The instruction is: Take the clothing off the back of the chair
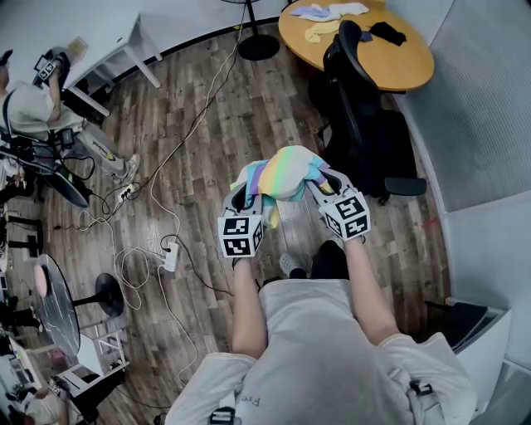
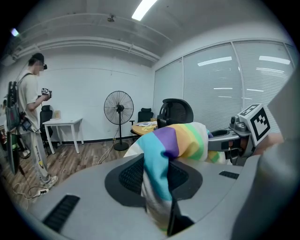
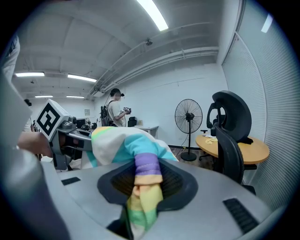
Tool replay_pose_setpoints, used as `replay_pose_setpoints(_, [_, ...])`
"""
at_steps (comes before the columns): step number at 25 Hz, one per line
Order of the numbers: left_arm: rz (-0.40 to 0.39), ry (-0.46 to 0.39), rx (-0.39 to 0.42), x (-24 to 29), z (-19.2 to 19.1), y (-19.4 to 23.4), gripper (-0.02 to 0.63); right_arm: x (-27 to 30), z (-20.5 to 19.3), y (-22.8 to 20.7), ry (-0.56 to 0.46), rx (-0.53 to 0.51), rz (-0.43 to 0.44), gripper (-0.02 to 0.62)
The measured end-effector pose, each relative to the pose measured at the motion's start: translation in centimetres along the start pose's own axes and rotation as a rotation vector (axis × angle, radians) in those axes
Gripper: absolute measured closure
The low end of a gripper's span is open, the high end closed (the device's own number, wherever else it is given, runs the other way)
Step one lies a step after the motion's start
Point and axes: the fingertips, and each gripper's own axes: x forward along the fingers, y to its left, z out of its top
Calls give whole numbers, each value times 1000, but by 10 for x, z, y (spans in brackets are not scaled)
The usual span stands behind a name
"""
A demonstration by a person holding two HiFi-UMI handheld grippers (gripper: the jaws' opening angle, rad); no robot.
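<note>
Garment (image 1: 286, 173) is off the chair (image 1: 361, 124), held up near its front. Left hand-held gripper (image 1: 249, 193) and right hand-held gripper (image 1: 324, 184) both clamp it. Next move probably: carry it away and put it down.

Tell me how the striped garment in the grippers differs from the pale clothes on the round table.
The striped garment hangs bunched between the left gripper and the right gripper, both shut on it; the pale clothes lie on the round table. The striped garment has turquoise, purple, yellow and green bands; the pale clothes are whitish and yellow. Both are crumpled.
</note>
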Motion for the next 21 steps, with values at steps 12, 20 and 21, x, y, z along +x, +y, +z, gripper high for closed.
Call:
replay_pose_setpoints(12, [17, -9, -6, -7, 6, 12, 506, 10, 12, 8, -6, -22, 22, 479])
replay_pose_setpoints(20, [19, -15, -1, -9, 5, 13, 506, 12, 12, 9, -12, -27, 25, 479])
replay_pose_setpoints(21, [19, -15, -1, -9, 5, 13, 506, 12, 12, 9, -13, -27, 26, 479])
